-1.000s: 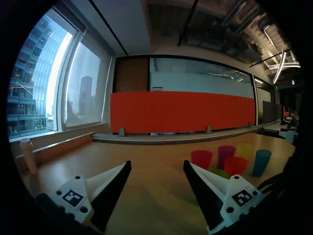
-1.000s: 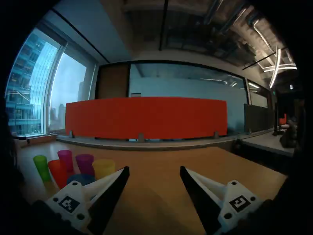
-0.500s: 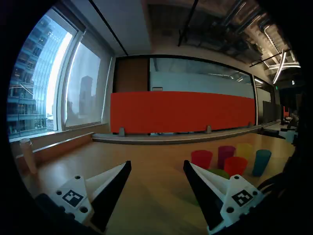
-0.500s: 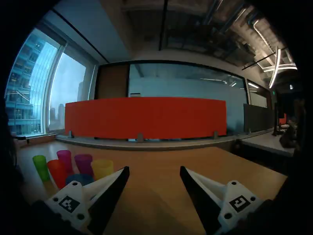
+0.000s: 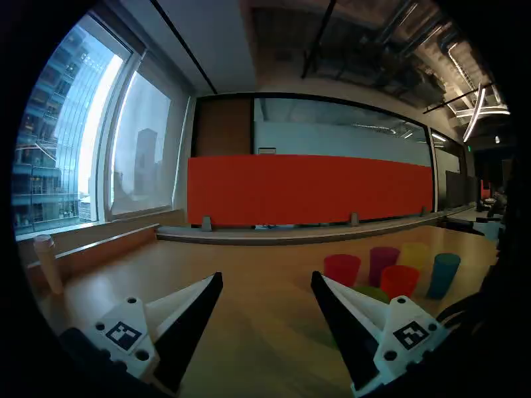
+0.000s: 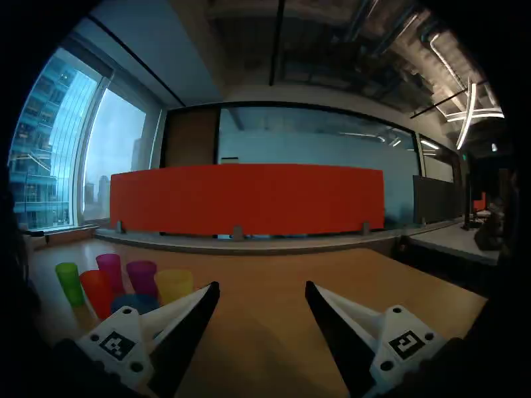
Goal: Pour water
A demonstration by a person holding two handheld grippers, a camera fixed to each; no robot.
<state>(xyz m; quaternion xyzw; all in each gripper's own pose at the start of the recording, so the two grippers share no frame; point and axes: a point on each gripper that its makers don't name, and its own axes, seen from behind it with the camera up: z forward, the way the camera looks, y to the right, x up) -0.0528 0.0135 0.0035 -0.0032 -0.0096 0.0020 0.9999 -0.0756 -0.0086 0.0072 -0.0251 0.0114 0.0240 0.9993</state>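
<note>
cups (image 5: 399,278) sit partly hidden behind left gripper (image 5: 266,274) and right gripper (image 6: 261,285), jaws apart, empty

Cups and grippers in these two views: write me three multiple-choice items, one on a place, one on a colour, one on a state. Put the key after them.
1. In the right gripper view, the cups stand on the table:
A. at the left
B. at the right
C. dead centre

2. The cup farthest left in that view is:
A. white
B. green
C. black

3. The right gripper and the left gripper are:
A. shut on a cup
B. shut on a bottle
C. open, holding nothing

Key: 1 A, the cluster sits at the left edge of the right gripper view. 2 B, its wall is bright green. 3 C, bare table shows in the wide gap between each pair of fingers.
</note>
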